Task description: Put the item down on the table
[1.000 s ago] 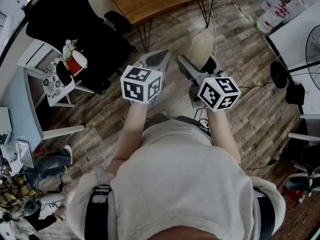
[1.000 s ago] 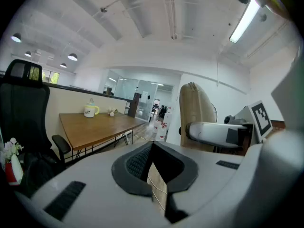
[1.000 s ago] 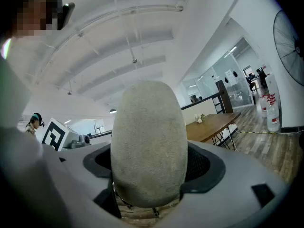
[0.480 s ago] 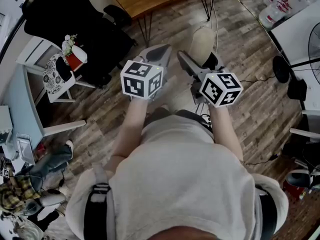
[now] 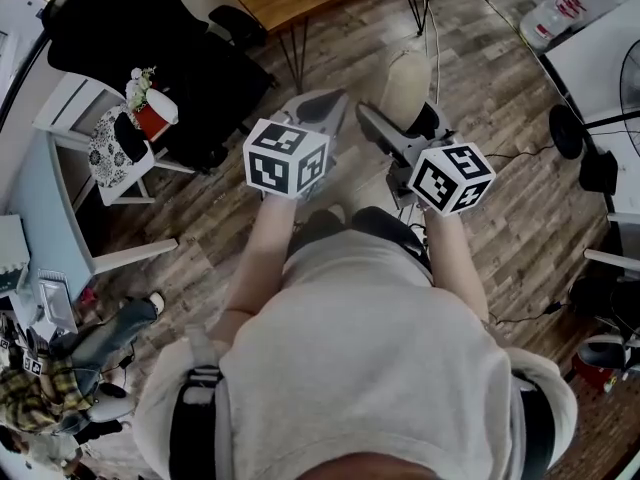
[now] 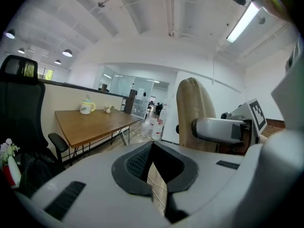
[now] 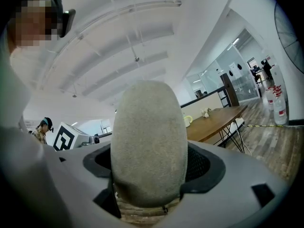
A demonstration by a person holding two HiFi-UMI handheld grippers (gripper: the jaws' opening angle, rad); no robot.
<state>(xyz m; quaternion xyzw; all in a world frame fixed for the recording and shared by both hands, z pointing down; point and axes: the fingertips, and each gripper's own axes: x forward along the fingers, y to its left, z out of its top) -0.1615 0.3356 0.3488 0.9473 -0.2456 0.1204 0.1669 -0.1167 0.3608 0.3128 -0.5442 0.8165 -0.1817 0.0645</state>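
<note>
Here our right gripper's (image 7: 149,172) jaws pinch one tan oblong item (image 7: 149,132), upright between them. Our left gripper's (image 6: 154,172) jaws are pressed nearly together, empty. We hold the two grippers above the floor (image 5: 480,98), the item off the one wooden surface (image 6: 90,125), which carries one mug (image 6: 86,108).
</note>
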